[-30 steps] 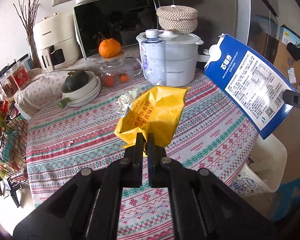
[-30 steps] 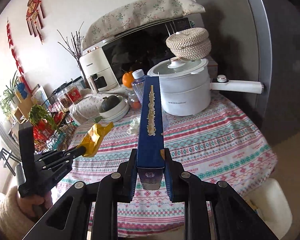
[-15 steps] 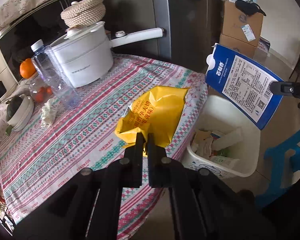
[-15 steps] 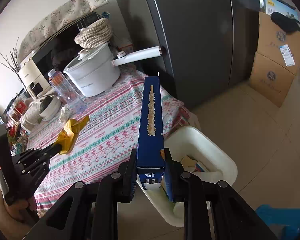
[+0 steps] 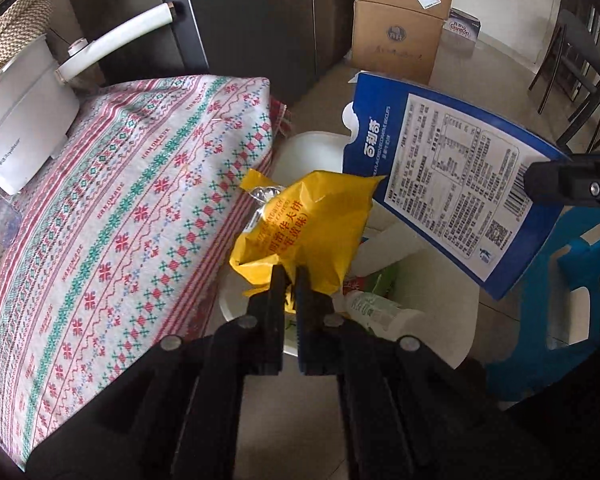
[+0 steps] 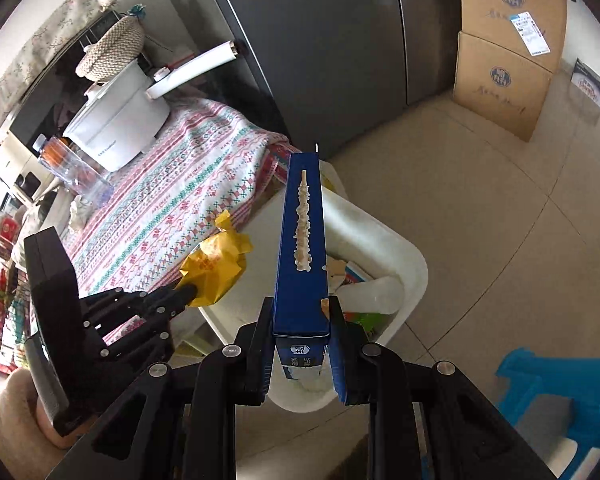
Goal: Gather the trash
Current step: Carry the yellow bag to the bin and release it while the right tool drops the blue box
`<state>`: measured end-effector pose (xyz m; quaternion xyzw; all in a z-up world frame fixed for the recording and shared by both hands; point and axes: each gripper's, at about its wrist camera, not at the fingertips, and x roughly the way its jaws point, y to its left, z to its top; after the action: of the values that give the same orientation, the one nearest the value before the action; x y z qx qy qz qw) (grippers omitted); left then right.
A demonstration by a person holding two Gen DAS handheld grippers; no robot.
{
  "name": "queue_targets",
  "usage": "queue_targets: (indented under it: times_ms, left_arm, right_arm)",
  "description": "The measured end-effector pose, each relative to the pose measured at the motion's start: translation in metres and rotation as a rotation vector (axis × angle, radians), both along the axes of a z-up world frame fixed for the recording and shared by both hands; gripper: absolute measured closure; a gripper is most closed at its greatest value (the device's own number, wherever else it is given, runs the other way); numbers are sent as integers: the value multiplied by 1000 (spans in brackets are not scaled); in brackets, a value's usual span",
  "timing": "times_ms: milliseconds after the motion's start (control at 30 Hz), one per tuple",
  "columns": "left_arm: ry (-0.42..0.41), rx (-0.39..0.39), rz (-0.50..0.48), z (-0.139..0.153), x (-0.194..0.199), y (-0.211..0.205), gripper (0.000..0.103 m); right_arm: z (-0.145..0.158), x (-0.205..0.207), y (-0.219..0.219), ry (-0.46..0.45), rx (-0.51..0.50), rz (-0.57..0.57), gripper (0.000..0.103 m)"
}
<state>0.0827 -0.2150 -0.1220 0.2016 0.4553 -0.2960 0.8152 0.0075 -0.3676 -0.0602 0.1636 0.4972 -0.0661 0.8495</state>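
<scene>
A round table under a patterned tablecloth point(image 5: 132, 200) is standing beside a dark fridge point(image 6: 320, 40), with cardboard boxes point(image 5: 400, 36) sitting on the tiled floor past it. A white pot point(image 6: 120, 120) is resting on the cloth. A white bin point(image 6: 396, 248) is sitting on the floor against the table edge, holding bottles and paper scraps. The left gripper point(image 5: 289, 276) is pinching a yellow wrapper point(image 5: 304, 232) over the bin with nearly closed fingers; the right gripper point(image 6: 300, 320) is clamping a blue box point(image 6: 302, 240) above it. A second ago both were hanging over the table, the bin barely in view.
</scene>
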Motion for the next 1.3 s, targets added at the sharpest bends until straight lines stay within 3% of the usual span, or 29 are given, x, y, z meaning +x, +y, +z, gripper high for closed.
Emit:
queue_targets:
  times_ms: [300, 367, 433, 833, 1300]
  left_arm:
    - [20, 21, 6, -17, 3, -15, 94]
    - [22, 15, 1, -16, 1, -16, 84]
    - [16, 9, 7, -12, -1, -14, 62]
    - [13, -83, 122, 32, 10, 31, 25]
    - [-35, -83, 181, 48, 12, 78, 10]
  right_arm:
    - [-9, 4, -4, 36, -4, -6, 79]
    - [-10, 4, -6, 42, -4, -13, 79]
    - [-11, 3, -8, 45, -1, -23, 79]
    - [-23, 13, -4, 92, 3, -5, 79]
    - [-42, 37, 7, 142, 15, 32, 76]
